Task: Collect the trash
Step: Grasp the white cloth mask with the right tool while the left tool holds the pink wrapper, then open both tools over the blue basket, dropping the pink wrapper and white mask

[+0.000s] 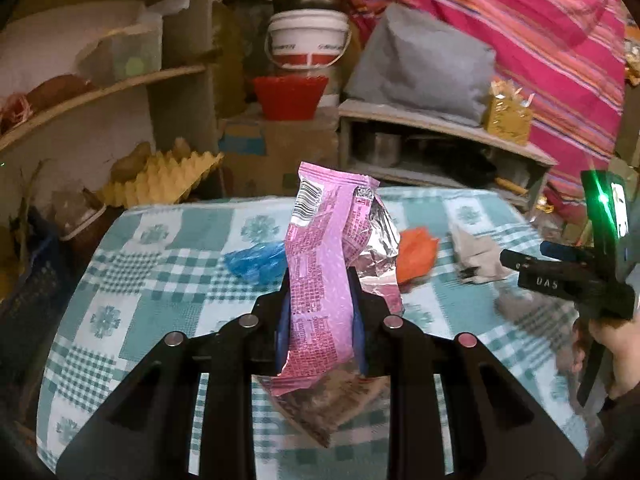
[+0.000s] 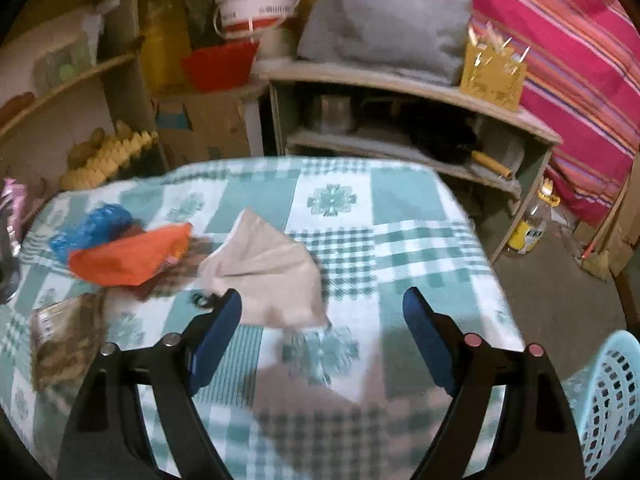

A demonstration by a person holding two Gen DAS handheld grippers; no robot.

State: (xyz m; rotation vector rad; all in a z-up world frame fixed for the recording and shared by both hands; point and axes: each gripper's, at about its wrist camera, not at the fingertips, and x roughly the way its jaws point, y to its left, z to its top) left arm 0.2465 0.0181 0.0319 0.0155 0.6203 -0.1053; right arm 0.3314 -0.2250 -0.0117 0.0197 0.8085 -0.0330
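Trash filled the left gripper: its jaws were clamped on a pink wrapper standing upright at frame center above the checked tablecloth. The right gripper hung spread apart over a beige paper scrap, with an orange wrapper left of it and the blue basket at lower right. Thin foil could slip from the narrow pinch in transit.

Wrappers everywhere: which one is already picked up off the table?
The pink wrapper, pinched in the left gripper. The blue, orange and beige pieces lie on the cloth.
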